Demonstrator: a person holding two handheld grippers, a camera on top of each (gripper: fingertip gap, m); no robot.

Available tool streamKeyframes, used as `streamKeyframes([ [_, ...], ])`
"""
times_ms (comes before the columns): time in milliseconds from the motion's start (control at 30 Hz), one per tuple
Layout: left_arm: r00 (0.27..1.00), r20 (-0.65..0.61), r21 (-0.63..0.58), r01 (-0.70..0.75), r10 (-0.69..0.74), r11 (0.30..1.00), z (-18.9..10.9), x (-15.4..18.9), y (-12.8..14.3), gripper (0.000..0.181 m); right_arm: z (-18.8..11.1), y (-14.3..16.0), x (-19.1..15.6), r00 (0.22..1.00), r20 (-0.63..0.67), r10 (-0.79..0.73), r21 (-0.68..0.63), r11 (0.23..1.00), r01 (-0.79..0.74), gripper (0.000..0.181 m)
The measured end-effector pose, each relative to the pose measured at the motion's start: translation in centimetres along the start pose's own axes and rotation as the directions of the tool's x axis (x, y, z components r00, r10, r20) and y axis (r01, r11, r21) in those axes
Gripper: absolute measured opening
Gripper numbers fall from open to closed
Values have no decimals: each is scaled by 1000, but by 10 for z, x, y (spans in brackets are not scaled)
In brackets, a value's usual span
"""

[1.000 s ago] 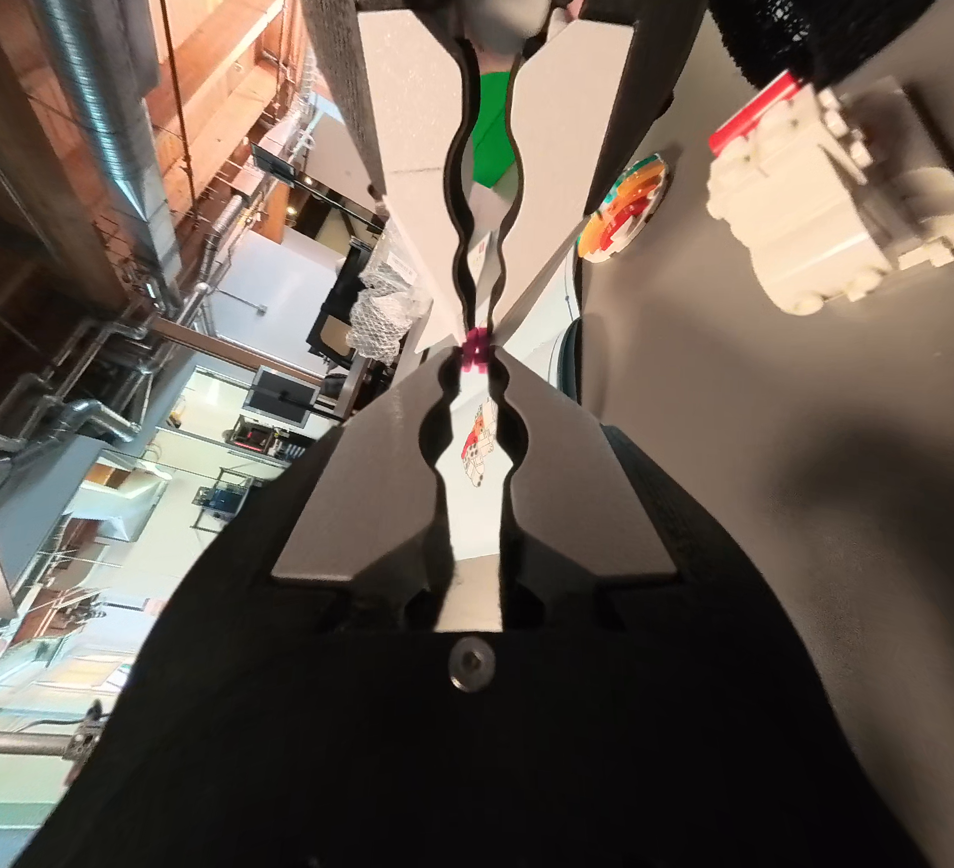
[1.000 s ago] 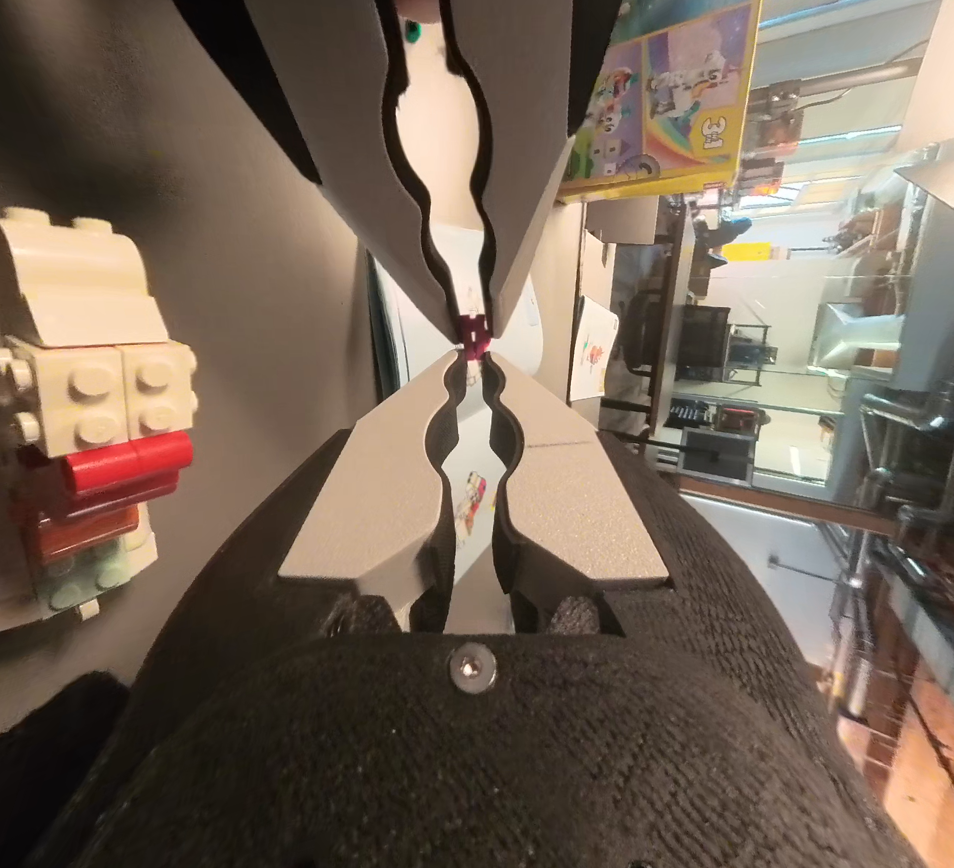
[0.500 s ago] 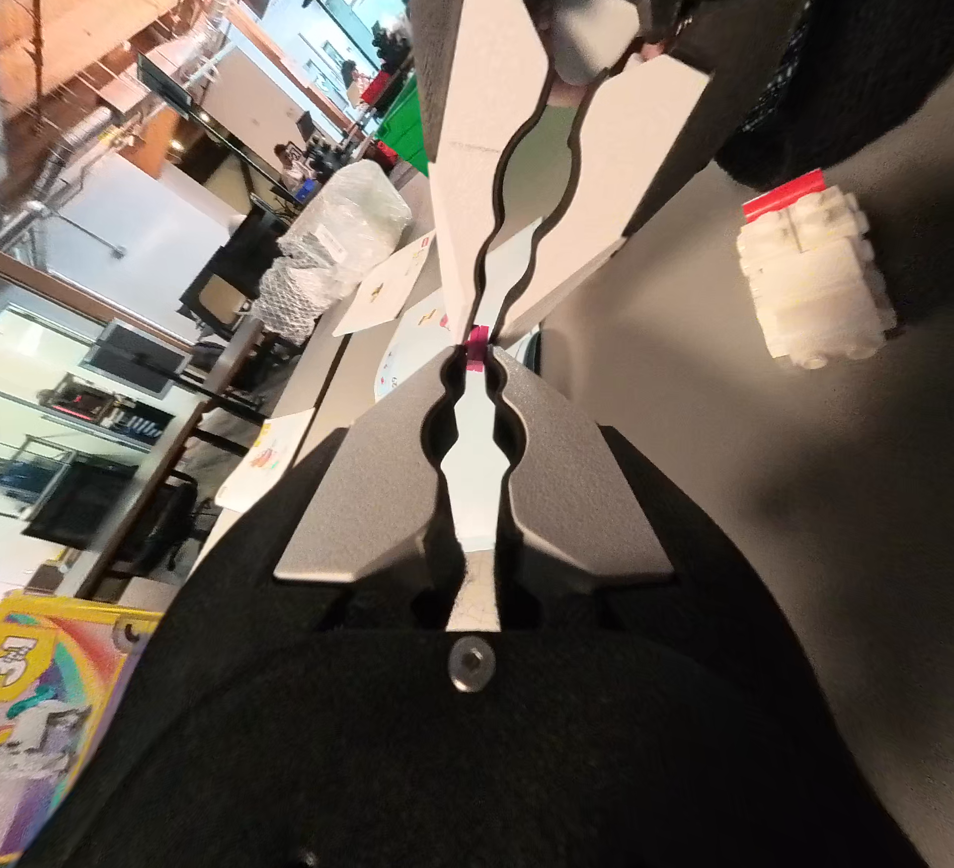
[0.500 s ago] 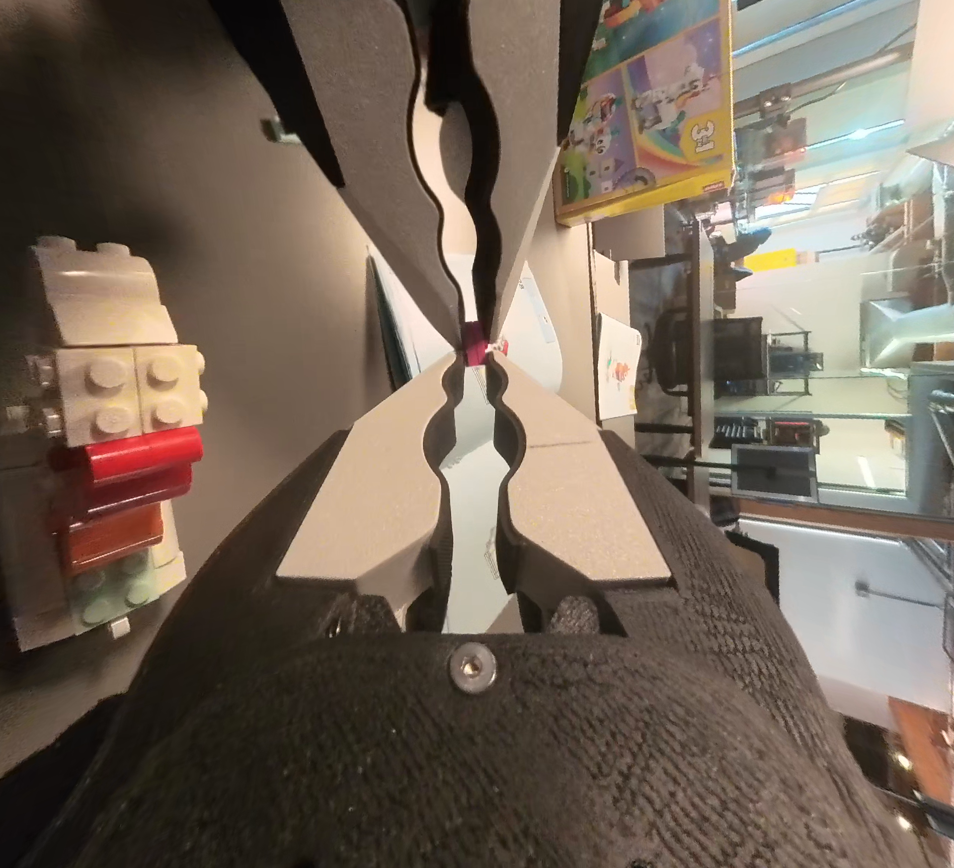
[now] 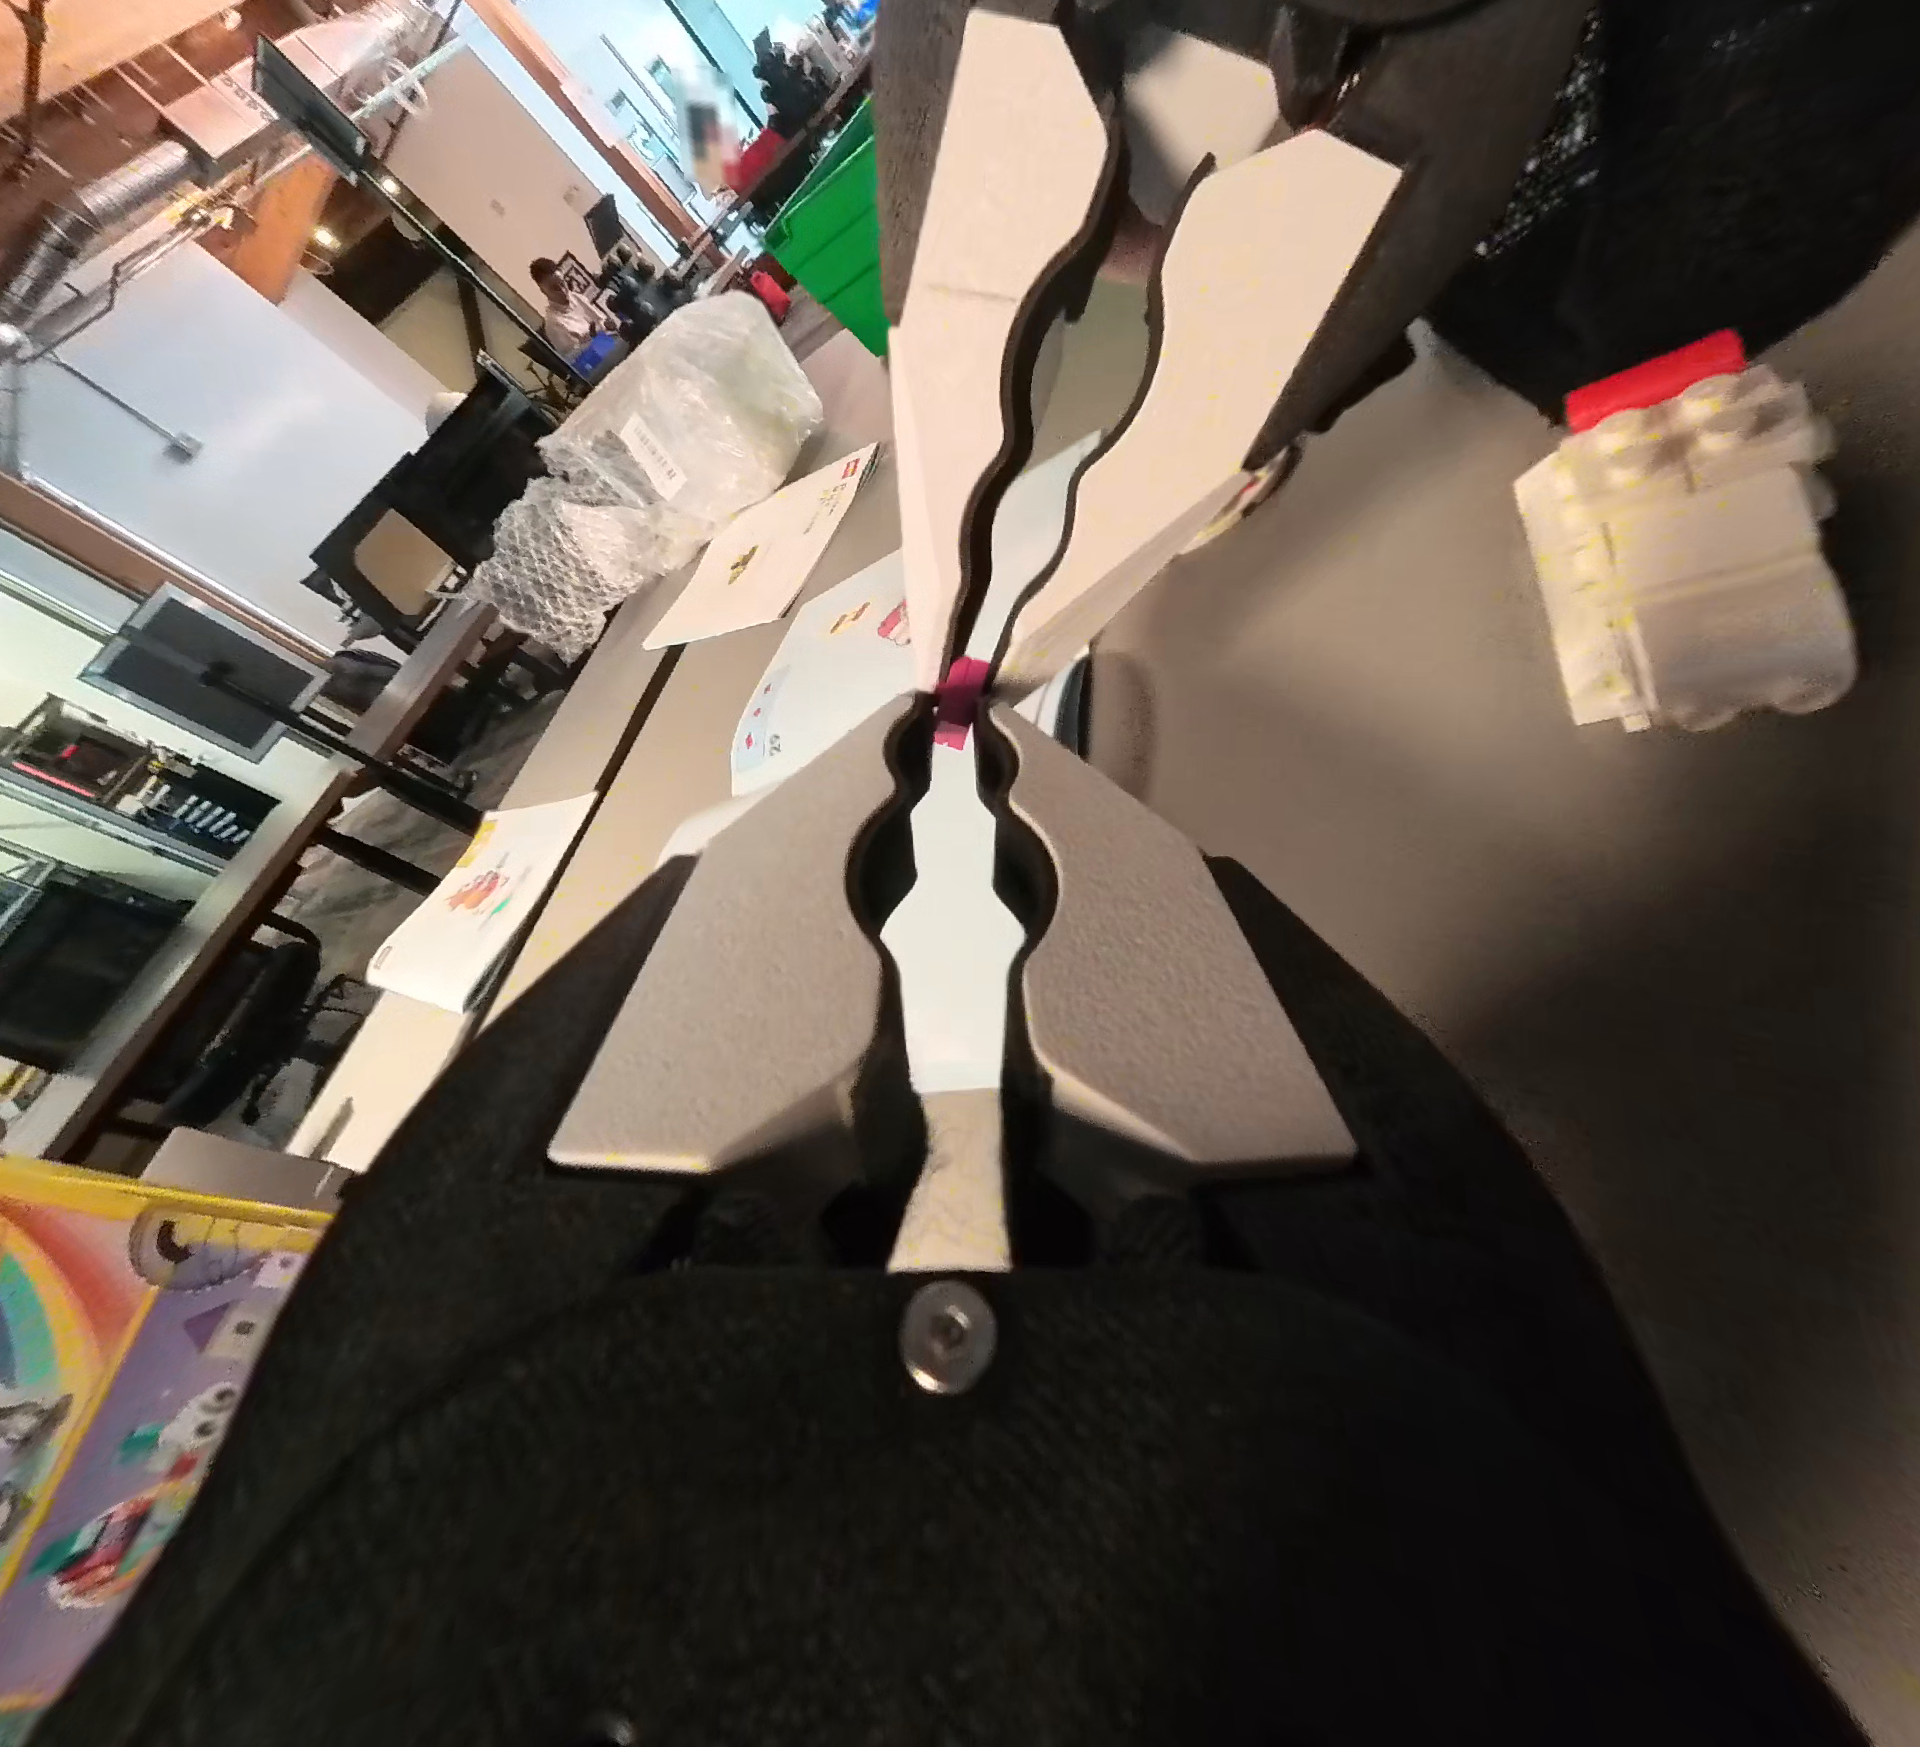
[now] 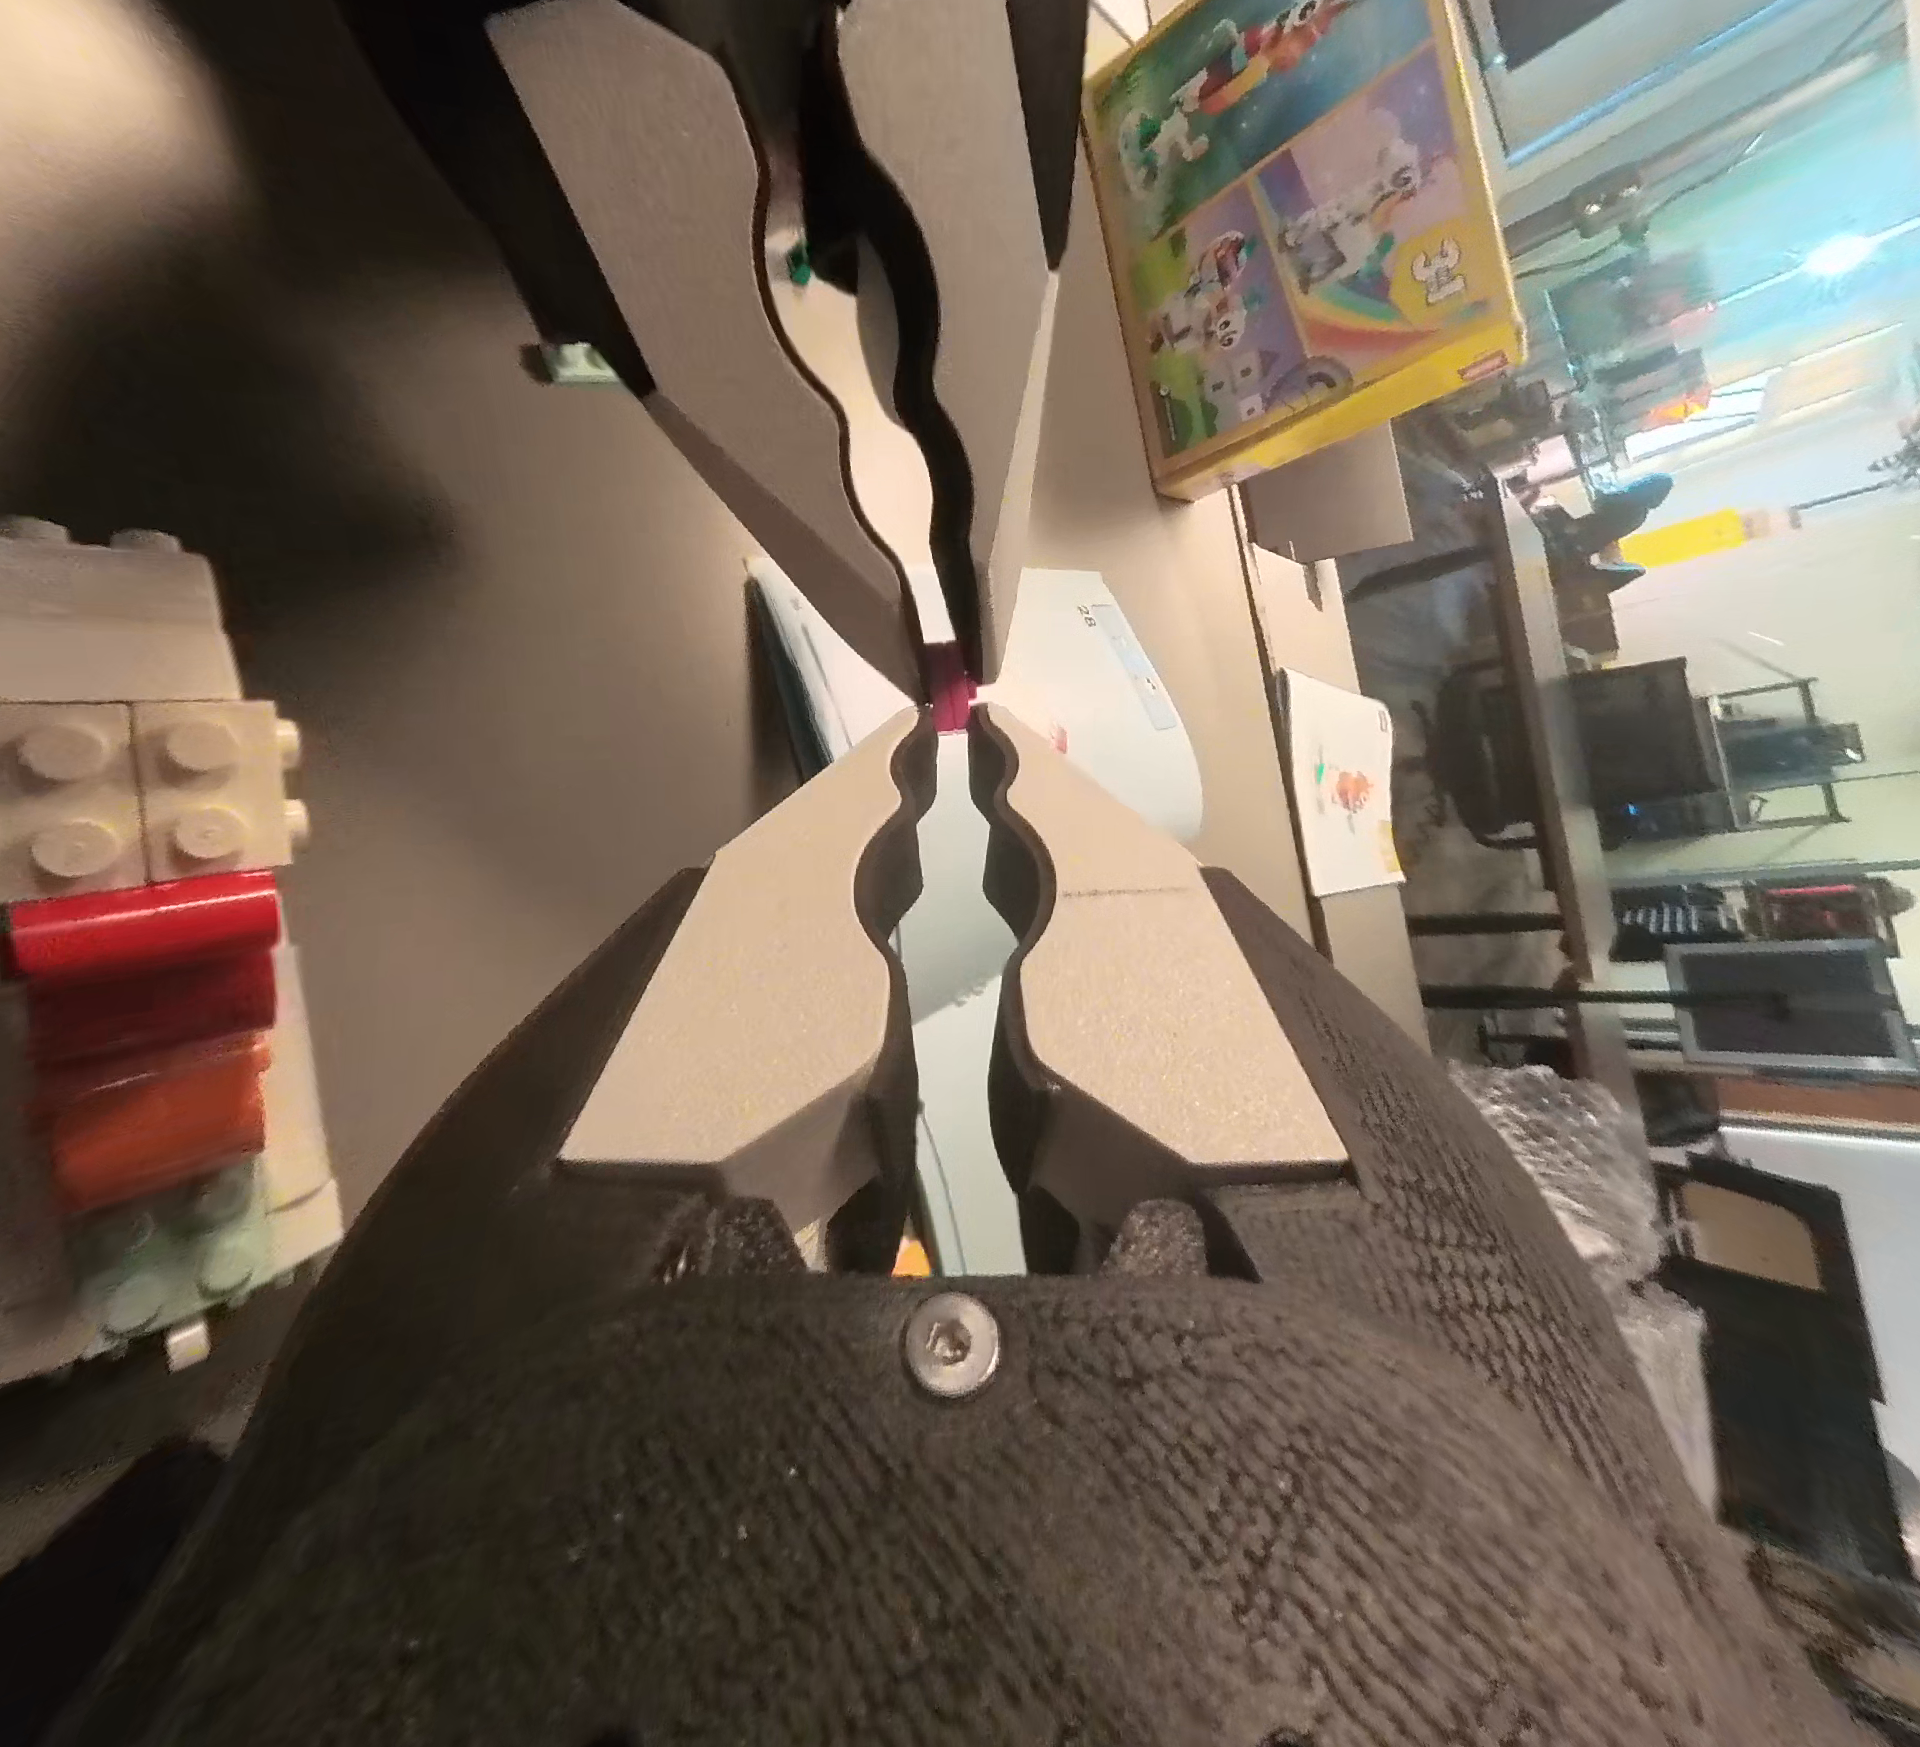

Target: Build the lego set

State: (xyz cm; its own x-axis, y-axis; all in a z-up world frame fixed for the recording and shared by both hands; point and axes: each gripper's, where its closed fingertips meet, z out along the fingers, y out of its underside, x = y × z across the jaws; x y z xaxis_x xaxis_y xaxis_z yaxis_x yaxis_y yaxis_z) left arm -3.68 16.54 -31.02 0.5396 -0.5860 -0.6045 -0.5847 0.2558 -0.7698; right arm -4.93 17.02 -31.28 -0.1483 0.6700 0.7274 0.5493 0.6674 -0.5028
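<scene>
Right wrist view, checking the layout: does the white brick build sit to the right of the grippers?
No, the white brick build sits at the left edge, left of the right gripper.

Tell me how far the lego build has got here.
Partly done: a white block assembly with red, orange and pale green layers already lies on the table. In hand: the left gripper and right gripper meet tip to tip, both pinching a small magenta piece. Left: fitting it onto the assembly.
</scene>
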Motion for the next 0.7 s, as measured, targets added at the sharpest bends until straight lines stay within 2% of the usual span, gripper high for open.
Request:
streamKeyframes([
  [67,998,8,18,59,-59,998,0,-3,1,7,1,-1,3,999,-35,-4,34,999,5,5],
  [133,973,0,68,230,-230,971,-2,-10,-7,11,-3,-4,14,993,-117,-31,74,996,40,5],
  [200,897,-88,160,442,-433,883,-10,-16,-28,24,-11,-6,22,977,-196,-81,104,989,102,5],
  [267,837,-130,160,546,-531,822,-11,-19,-29,27,-20,-9,30,955,-281,-100,141,979,144,5],
  [367,788,-188,139,612,-586,778,-7,-13,-29,24,-29,-15,32,922,-354,-155,165,961,224,5],
  [500,792,-200,171,608,-578,775,-8,-11,-34,14,-33,-24,31,843,-457,-283,120,920,373,5],
  [600,783,-248,210,618,-570,758,-11,-7,-41,16,-29,-24,24,803,-469,-368,65,892,447,4],
  [700,793,-224,213,607,-566,766,-12,-10,-39,9,-28,-25,23,782,-487,-389,52,881,470,6],
])
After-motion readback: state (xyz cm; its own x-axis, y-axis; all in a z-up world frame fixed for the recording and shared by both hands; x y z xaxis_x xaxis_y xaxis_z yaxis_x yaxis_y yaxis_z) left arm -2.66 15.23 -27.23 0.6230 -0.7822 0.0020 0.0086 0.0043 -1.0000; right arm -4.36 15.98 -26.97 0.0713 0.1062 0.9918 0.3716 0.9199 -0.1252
